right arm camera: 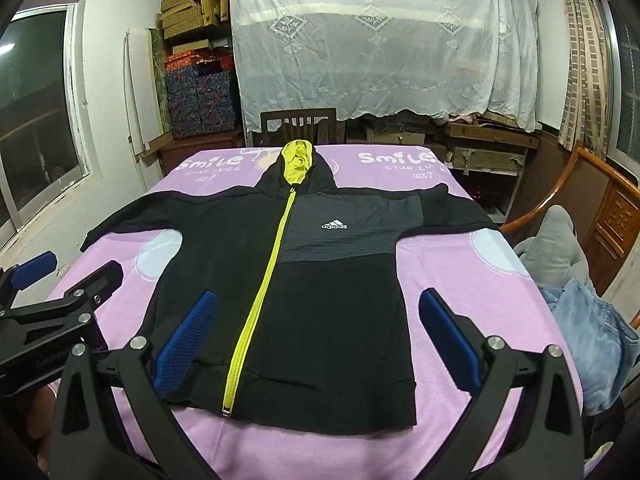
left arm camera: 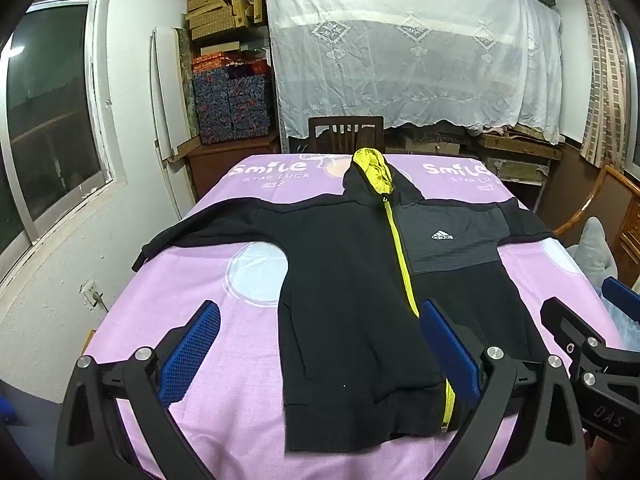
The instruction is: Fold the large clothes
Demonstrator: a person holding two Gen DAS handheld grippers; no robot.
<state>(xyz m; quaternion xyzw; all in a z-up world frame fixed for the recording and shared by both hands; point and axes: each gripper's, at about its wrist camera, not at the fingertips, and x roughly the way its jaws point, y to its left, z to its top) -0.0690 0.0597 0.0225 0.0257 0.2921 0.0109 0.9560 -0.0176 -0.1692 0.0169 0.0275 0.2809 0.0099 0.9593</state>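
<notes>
A black hoodie (left arm camera: 340,272) with a yellow zip and yellow hood lining lies flat, face up, sleeves spread, on the pink-purple sheet (left arm camera: 192,280) that covers the table. My left gripper (left arm camera: 320,344) hangs open over the hem's left half, nothing between its blue pads. In the right wrist view the hoodie (right arm camera: 332,280) fills the middle. My right gripper (right arm camera: 318,336) stands open above the lower front, holding nothing. Each gripper shows in the other's view: the right gripper (left arm camera: 592,308) at the right edge, the left gripper (right arm camera: 68,276) at the left edge.
A dark wooden chair (left arm camera: 346,132) stands at the table's far end. Another wooden chair (right arm camera: 560,196) with a grey cushion (right arm camera: 560,248) and blue cloth (right arm camera: 596,344) is at the right. A window (left arm camera: 52,120) is at the left; shelves of boxes (left arm camera: 228,12) and a white lace cover (left arm camera: 400,48) stand behind.
</notes>
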